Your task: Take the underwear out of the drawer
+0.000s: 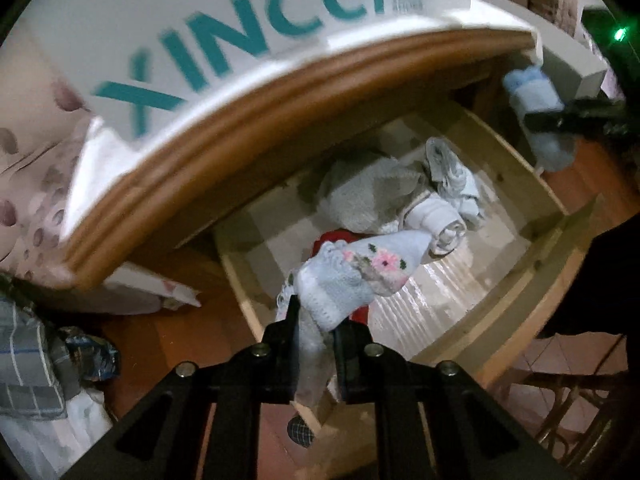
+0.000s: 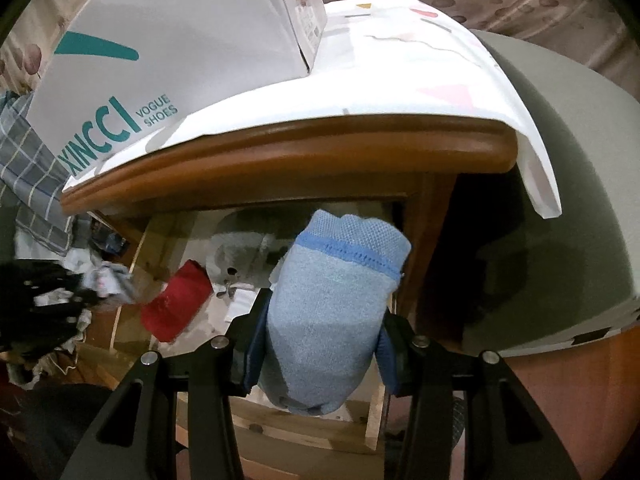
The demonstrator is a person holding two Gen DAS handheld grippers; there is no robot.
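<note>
Knitted floral underwear [image 1: 352, 276] pinched in left hand-held gripper [image 1: 314, 334] above wooden drawer [image 1: 532, 280].

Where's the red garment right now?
The red garment lies in the open drawer, left of centre in the right wrist view. In the left wrist view it sits mostly hidden behind the floral underwear gripped by the left tool.

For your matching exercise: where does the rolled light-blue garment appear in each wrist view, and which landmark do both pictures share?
Left wrist view: the light-blue garment is small at the upper right, clamped in the right gripper above the open drawer.
Right wrist view: the same garment fills the centre foreground, held between the right gripper's fingers.
Shared landmark: the white shoe box with teal lettering on the cabinet top.
</note>
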